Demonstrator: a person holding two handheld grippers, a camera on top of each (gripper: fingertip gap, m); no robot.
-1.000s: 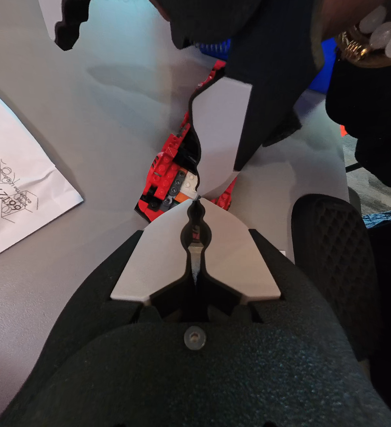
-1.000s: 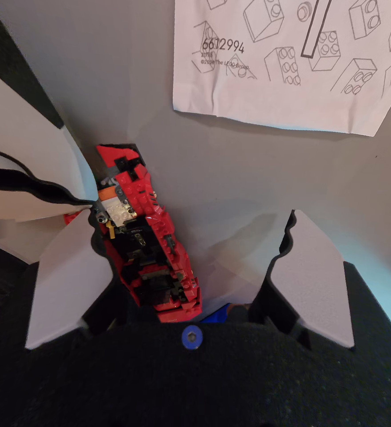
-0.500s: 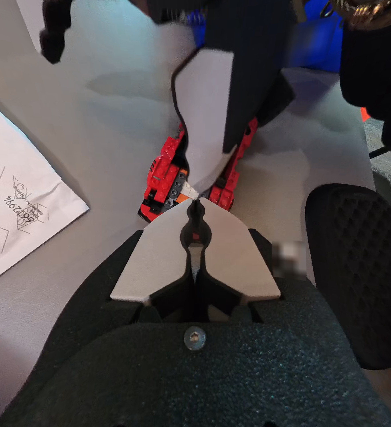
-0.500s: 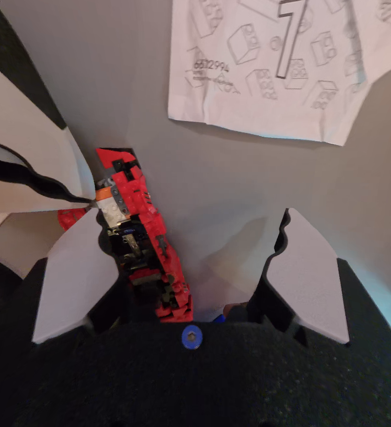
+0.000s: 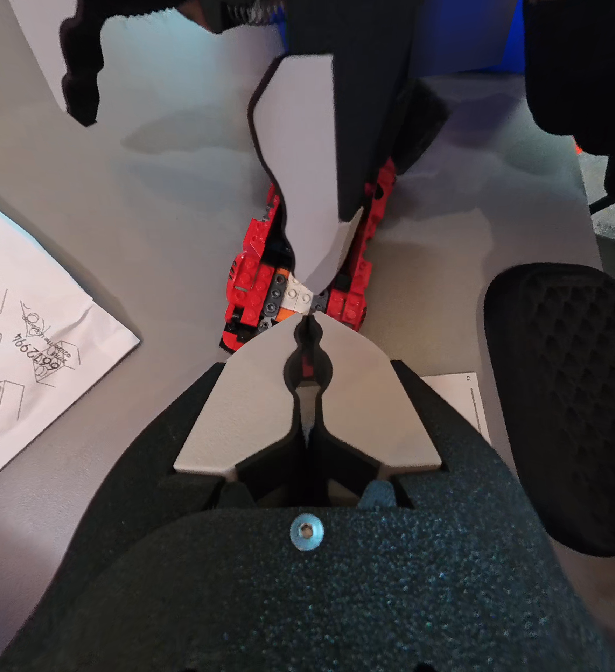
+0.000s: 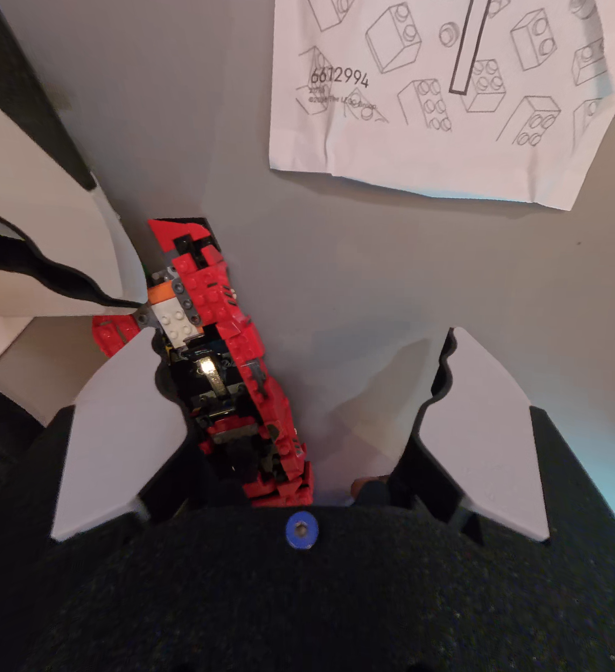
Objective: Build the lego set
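A red and black lego model [image 5: 251, 287] lies on the grey table [image 5: 153, 218]. It has white, orange and grey plates near one end. My left gripper [image 5: 307, 320] is shut, its tips pinched on a grey plate at the model's edge; it also shows in the right wrist view [image 6: 135, 303]. My right gripper [image 6: 300, 331] is open and empty, straddling the model [image 6: 233, 363]. The model lies against the left finger [image 6: 124, 418], and the right finger is well clear. In the left wrist view the right gripper [image 5: 198, 203] reaches down from above, one finger hiding the model's middle.
A white paper bag printed with brick drawings [image 6: 444, 109] lies beyond the model, and shows at the left in the left wrist view [image 5: 26, 345]. A white sheet [image 5: 451, 400] lies by my left gripper. A black mesh chair part [image 5: 567, 400] stands at the table's right edge.
The right gripper has shifted and tilted a little over the model, uncovering more of its white plates and right side. It stays open. The left gripper stays shut at the same spot.
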